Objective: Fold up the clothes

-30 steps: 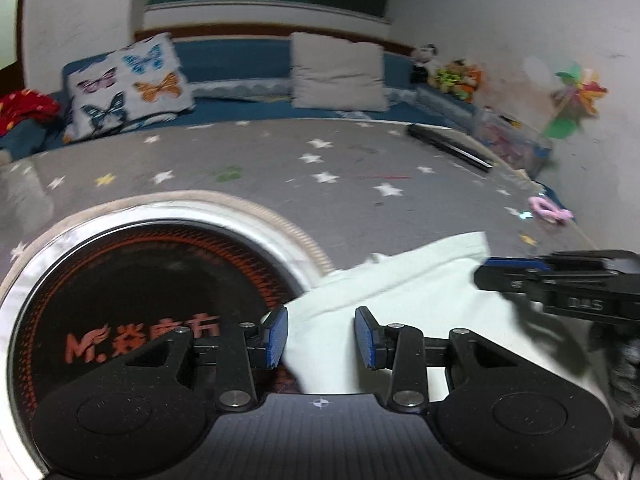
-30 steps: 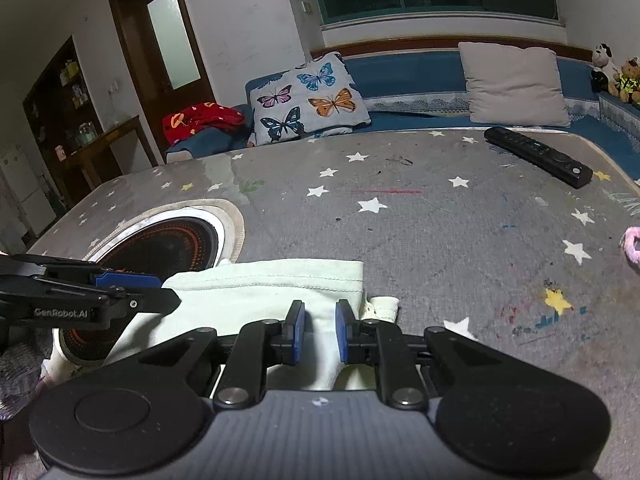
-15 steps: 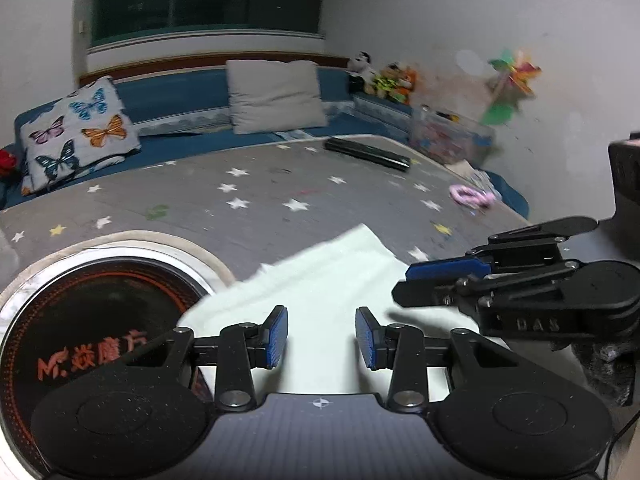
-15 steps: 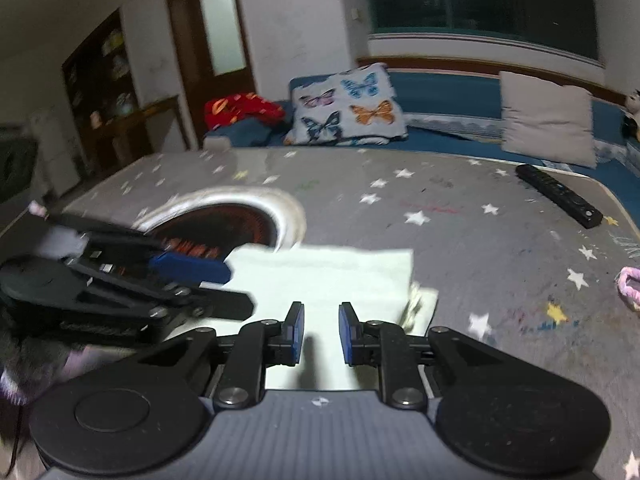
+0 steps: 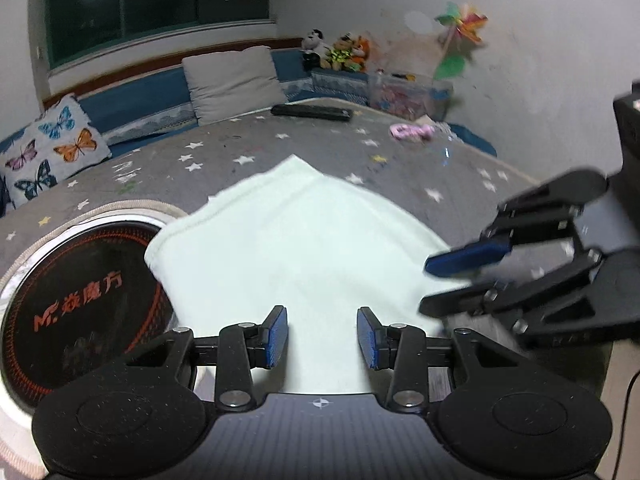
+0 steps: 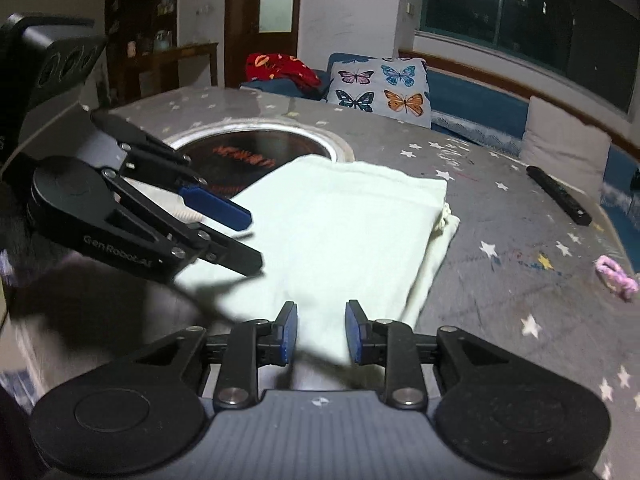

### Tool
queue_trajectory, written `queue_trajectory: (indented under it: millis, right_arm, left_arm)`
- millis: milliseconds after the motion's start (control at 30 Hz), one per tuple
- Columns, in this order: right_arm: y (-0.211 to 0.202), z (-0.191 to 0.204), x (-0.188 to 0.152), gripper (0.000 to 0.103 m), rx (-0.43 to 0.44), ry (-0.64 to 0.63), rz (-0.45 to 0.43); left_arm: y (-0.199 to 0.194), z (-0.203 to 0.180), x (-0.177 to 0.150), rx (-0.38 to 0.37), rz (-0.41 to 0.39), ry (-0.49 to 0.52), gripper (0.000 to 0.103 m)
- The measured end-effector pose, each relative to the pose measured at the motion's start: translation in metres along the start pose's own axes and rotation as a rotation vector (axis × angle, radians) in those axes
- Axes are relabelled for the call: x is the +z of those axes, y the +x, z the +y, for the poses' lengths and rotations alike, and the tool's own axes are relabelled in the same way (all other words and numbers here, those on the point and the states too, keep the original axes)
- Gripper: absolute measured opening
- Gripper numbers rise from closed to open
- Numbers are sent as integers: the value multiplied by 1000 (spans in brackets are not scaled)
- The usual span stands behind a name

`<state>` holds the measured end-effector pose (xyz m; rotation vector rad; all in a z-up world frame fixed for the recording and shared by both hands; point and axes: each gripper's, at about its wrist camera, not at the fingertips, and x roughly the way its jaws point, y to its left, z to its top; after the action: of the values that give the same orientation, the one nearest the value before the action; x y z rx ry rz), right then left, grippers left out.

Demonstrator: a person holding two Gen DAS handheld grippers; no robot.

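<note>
Both grippers, left (image 5: 322, 336) and right (image 6: 321, 330), now lifted clear, jaws parted, nothing held. Pale cloth (image 6: 340, 232) left folded flat on table (image 6: 520, 248), partly over round burner (image 6: 260, 152); fold judged set.

The left wrist camera sits low behind its own fingers, close above the pale folded garment (image 5: 296, 248), facing across the star-print table (image 5: 224, 152) toward the far cushioned bench and the right wall. The right wrist camera looks from a similar near height — angled left, toward the door and the round inset cooktop (image 6: 248, 152). Both views share the garment, cooktop, butterfly pillow (image 6: 380, 88) and remote (image 5: 312, 112) — and each catches the other gripper.
</note>
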<state>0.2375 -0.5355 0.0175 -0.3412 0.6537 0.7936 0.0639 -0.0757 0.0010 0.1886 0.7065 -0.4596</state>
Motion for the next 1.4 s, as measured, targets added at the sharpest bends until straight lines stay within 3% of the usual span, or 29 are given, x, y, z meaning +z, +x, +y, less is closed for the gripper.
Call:
queue_trajectory:
  millis: [133,367,500,700,1000,1200,1400]
  right_arm:
    - [-16,9,-15,26,-25,-29,12]
    - [-35,-21,-20,25,-66,189,-51]
    - [-26,-31,-25,25,-60,239,-42]
    - [-20,-39,-32,9,-50,291,-44]
    - [-27,-53,-43,7,-120,356,-46]
    - [-32,-48,-38,11,-32,325,-89]
    - [-16,-52,-39,10,-5,362,-75]
  left_arm:
    - [-8,-5,-13,12,7,22,42]
    - [-15,-6,-24,31,7,14,42]
    - [-17,-7,-27,38,7,12,42]
    - [-16,-8,-29,46,10,12,42]
    - [-16,-7,-31,46,9,15,42]
    - [-15,-7,-31,47,8,16,42]
    - [-15,-7,-31,45,9,17,42]
